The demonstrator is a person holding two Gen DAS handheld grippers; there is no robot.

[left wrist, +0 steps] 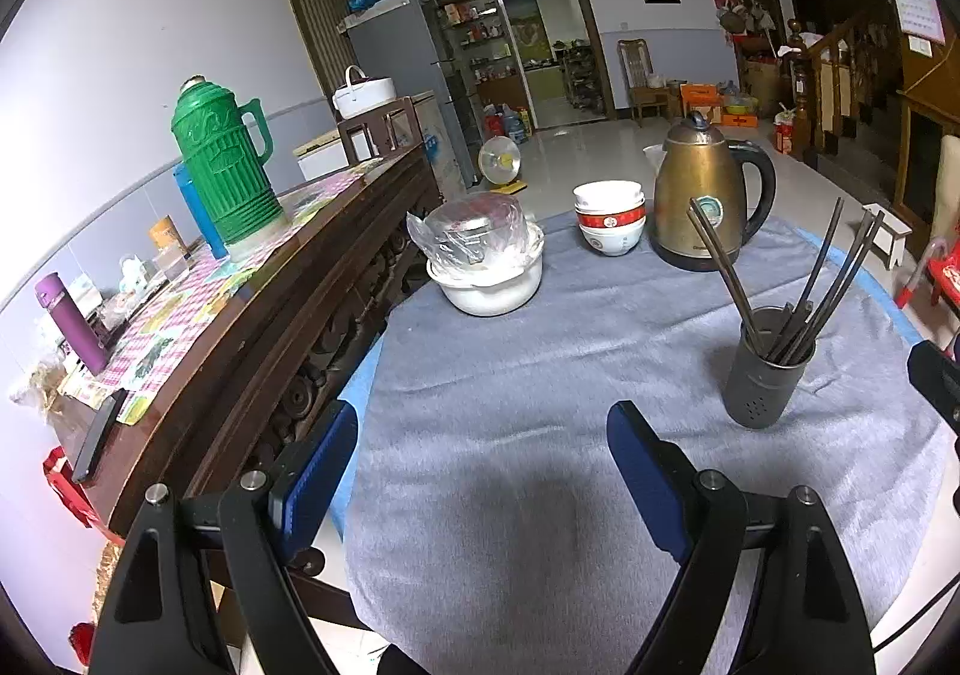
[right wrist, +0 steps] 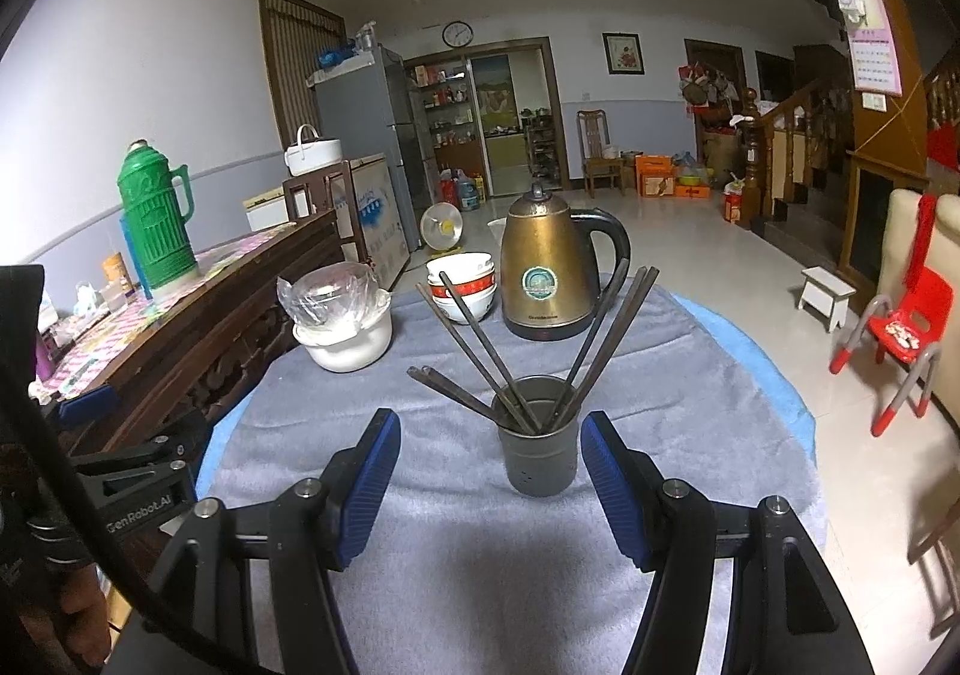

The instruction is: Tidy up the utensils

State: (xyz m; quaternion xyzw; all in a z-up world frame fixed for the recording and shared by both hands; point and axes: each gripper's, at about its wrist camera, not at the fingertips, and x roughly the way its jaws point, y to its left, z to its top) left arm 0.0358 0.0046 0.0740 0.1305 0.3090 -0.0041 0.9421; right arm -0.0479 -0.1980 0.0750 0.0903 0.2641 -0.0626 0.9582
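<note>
The right gripper (right wrist: 489, 480) stands with its blue-padded jaws apart and nothing between the pads; the dark chopstick holder (right wrist: 536, 444) sits just ahead of the gap, on the grey cloth (right wrist: 420, 435) that covers the round table. The left gripper (left wrist: 480, 465) is spread wider, also empty, over bare cloth, with the holder ahead and to its right.

In the holder stand dark chopsticks (right wrist: 474, 351), fanned out in two groups, about four leaning left and about four leaning right; the exact count is hard to tell where they overlap. None lie loose on the cloth.

Beyond the holder there is one bronze electric kettle (right wrist: 549, 270) with a black handle, and beside it one stack of white bowls (right wrist: 462, 285) with a red band, about three high. To the left is one white pot (right wrist: 348, 339) with a plastic-wrapped dish on top. Nothing stands between the right gripper and the holder.

Along the left runs a dark wooden sideboard (left wrist: 270, 303) bearing one green thermos (left wrist: 225, 165), one purple flask (left wrist: 69, 321) and small clutter. A red child's chair (right wrist: 900, 333) and a white stool (right wrist: 831, 294) stand on the floor at right.
</note>
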